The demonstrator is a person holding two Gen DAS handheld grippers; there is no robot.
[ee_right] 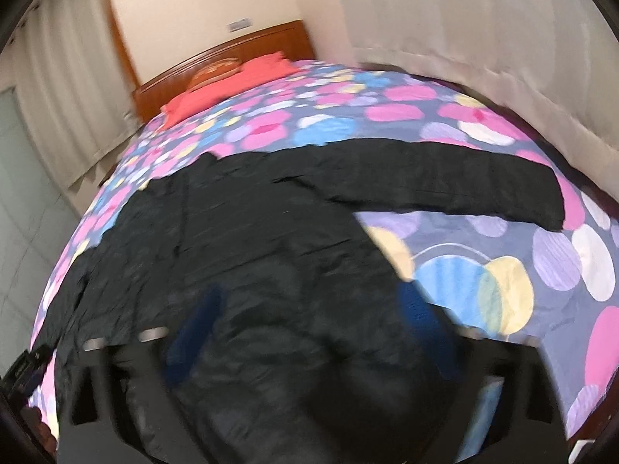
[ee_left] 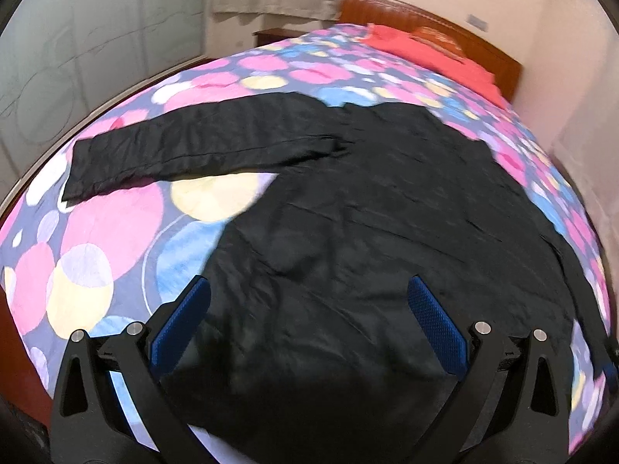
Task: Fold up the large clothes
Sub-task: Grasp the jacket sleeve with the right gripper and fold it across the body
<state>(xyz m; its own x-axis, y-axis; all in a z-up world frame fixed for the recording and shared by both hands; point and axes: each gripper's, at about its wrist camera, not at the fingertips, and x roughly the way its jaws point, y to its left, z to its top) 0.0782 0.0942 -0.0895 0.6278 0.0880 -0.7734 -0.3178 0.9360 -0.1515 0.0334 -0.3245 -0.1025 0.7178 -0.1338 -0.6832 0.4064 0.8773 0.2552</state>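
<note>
Lying flat on bedspread (ee_left: 116,228): black garment (ee_left: 348,208); left gripper (ee_left: 307,294) fingers apart.

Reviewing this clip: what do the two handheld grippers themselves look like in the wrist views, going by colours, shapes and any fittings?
The left gripper has two flat fingers with blue, finely textured pads, carried on black angular linkage arms with cut-out slots and round silver pivot pins. The right gripper looks like the same build, blue pads on black links with silver pins, but it is blurred. No cables, markings, sleeves or hands show.

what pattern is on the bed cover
Overlapping pink, blue, yellow and lilac circles on the bed cover, sharpest in the left wrist view.
</note>
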